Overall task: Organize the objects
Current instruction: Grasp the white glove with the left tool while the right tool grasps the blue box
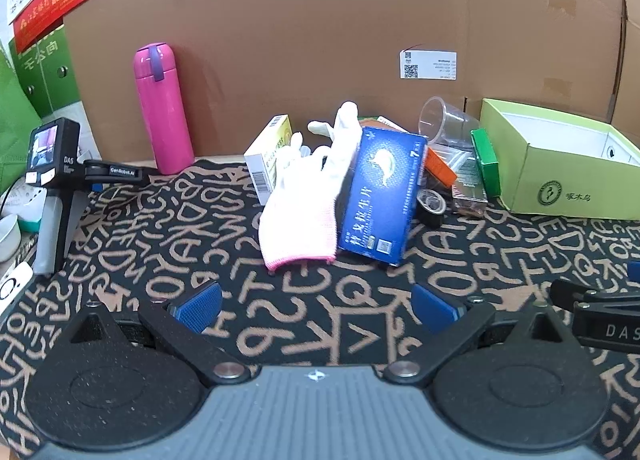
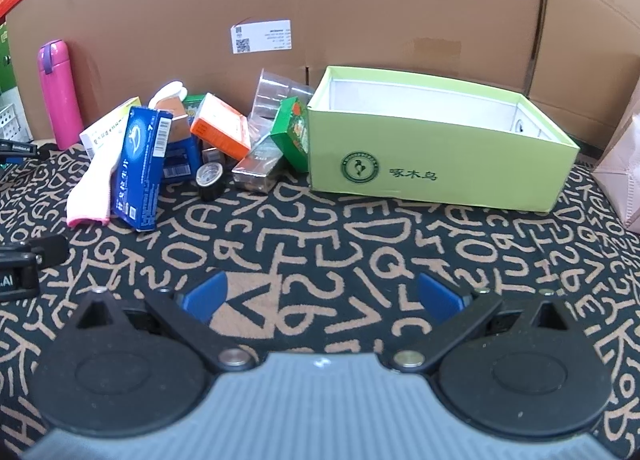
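Both wrist views low over mat, facing cardboard wall (shared: clutter pile (image 1: pixel 360 180)).

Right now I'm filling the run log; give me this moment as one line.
stage: not started | left tongs: open, empty | right tongs: open, empty | pile: left of green box | box: looks empty

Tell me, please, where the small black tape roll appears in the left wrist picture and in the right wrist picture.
Left wrist view: the black tape roll lies right of centre, just right of the blue carton.
Right wrist view: the black tape roll lies left of centre, again just right of the blue carton.
Shared landmark: the light green open box, to the right of the pile in both views.
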The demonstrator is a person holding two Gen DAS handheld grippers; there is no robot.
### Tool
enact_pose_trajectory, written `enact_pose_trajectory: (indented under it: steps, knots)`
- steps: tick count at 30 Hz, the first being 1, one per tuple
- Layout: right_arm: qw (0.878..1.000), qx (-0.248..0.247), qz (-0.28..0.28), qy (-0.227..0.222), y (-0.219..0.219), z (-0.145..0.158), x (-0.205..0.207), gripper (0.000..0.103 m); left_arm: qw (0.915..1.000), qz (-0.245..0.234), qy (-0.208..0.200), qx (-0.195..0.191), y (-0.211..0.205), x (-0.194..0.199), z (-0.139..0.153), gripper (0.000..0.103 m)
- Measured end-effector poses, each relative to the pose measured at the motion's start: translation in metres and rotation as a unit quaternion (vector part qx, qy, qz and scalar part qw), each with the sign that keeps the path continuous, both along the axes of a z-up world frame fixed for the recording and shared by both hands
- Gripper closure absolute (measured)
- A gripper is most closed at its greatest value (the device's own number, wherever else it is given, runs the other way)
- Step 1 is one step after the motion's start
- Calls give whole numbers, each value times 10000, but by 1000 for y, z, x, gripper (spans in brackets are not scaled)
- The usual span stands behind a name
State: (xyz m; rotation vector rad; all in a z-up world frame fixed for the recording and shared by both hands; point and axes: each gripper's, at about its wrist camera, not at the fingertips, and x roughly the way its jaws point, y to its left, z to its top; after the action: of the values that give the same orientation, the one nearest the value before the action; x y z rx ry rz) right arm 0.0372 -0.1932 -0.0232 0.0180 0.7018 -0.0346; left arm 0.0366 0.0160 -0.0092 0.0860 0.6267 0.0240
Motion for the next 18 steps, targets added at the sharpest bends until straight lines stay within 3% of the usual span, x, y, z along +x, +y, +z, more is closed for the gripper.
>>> enact_pose_trajectory:
  steps: [2,7,10,14,15,17,18]
  knots:
    - [9999,42,96,33,9,-2,5,0,10000,-35,-12,10,10,8,1,0]
    - [9970,152,763,33,58,-5,29,0,9982,-19,-41,-598,54,34,12,0]
    - [9933,240,1129,-26,93,-8,53,0,9985,111,-156,-517,67,53,15,0]
    - [9917,145,1248,-258,131,-15,88,0,9983,-55,-84,-573,75,82,10,0]
    - [9914,109,1272,-298,135,-18,95,3,9982,-142,-14,-583,74,90,7,1]
    - [9918,120,1220,-373,137,-22,101,24,9974,-328,114,-623,73,101,-1,6]
    - [9918,190,1196,-411,134,-23,102,42,9967,-427,200,-661,71,108,-4,10]
